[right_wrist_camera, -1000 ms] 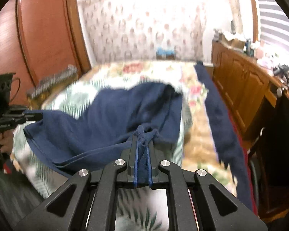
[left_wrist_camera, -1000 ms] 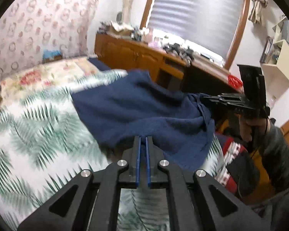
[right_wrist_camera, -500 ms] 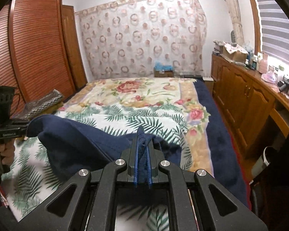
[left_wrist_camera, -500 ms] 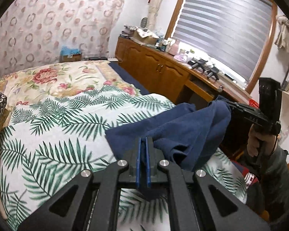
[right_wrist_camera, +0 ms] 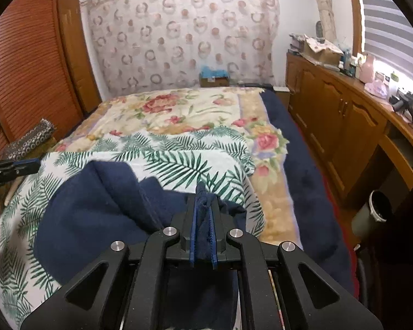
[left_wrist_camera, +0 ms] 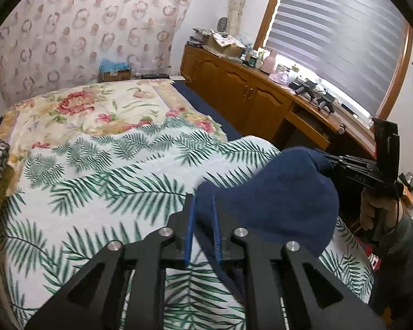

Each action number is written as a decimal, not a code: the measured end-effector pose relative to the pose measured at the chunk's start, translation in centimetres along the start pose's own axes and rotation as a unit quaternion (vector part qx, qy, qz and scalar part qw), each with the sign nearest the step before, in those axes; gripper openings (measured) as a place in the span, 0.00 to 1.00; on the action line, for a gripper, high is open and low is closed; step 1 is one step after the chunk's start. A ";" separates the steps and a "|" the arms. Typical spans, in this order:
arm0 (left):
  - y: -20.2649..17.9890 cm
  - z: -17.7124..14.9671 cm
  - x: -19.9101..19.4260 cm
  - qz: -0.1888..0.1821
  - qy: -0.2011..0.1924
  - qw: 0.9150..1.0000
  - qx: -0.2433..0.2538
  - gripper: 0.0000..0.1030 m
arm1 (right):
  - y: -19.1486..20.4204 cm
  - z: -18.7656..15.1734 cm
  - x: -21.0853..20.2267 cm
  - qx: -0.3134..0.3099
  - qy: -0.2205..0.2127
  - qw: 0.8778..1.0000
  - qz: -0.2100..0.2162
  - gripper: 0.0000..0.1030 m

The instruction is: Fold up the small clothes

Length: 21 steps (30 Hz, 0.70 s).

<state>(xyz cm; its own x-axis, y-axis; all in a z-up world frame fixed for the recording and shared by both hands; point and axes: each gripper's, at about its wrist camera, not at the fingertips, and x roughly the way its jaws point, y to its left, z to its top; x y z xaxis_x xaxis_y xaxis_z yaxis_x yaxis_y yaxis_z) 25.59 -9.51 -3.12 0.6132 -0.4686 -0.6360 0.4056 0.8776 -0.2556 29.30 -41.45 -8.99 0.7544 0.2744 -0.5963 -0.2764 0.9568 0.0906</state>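
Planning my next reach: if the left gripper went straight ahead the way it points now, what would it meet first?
Most likely the palm-leaf bedspread. The left gripper, jaws parted, aims down the bed; the navy garment sits just right of that line, though depth is uncertain.

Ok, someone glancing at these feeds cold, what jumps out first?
The navy garment bunched on the palm-print bedspread, near the foot of the bed. The right gripper is shut on a fold of it, while the left gripper stands open at its edge. Behind, a floral blanket covers the far half of the bed.
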 end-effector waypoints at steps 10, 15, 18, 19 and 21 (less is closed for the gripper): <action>-2.3 -0.3 1.3 -0.030 0.037 0.998 0.043 0.33 | -0.3 0.8 -3.3 0.008 -0.027 0.999 -0.040 0.26; -3.6 -0.9 3.0 -0.040 0.058 0.996 0.058 0.34 | 0.9 -0.5 -3.4 -0.012 -0.024 1.000 -0.013 0.61; -3.4 -1.1 4.4 -0.032 0.072 0.995 0.056 0.35 | 1.3 -1.1 -2.9 -0.019 -0.013 1.000 -0.005 0.61; -3.4 -1.2 4.7 -0.032 0.076 0.995 0.051 0.36 | 1.5 -1.1 -2.8 -0.020 -0.012 1.000 -0.005 0.61; -2.9 -1.2 5.3 -0.033 0.086 0.995 0.042 0.37 | 1.7 -1.3 -2.9 -0.023 -0.010 1.000 -0.004 0.61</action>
<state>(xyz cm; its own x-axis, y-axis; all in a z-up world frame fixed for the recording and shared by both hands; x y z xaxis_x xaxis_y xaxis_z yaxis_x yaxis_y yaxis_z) 26.85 -14.42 -6.67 0.4614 -0.4952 -0.7362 0.5006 0.8304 -0.2447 25.88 -40.77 -8.11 0.7684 0.2696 -0.5804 -0.2976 0.9534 0.0490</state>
